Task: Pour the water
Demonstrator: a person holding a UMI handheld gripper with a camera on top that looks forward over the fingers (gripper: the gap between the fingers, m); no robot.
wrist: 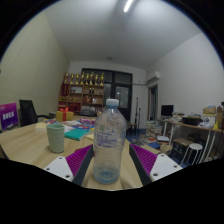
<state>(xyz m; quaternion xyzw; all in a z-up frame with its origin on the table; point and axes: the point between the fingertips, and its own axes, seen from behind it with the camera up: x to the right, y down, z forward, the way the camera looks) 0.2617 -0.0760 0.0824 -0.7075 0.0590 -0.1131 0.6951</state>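
A clear plastic water bottle [110, 125] with a white cap and a pale label stands upright between my fingers, a little water in its bottom. My gripper [110, 150] is shut on it, and both purple pads [82, 160] press against its sides. I cannot tell whether its base rests on the wooden table [30, 150] or hangs just above it. A pale green cup [55, 137] stands on the table to the left of the bottle, beyond the left finger.
A teal flat item [75, 133] and small boxes lie further back on the table. A purple box [8, 117] sits at the far left. White stools [190, 150] and a desk with a monitor [167, 110] are at the right. Shelves [85, 90] line the back wall.
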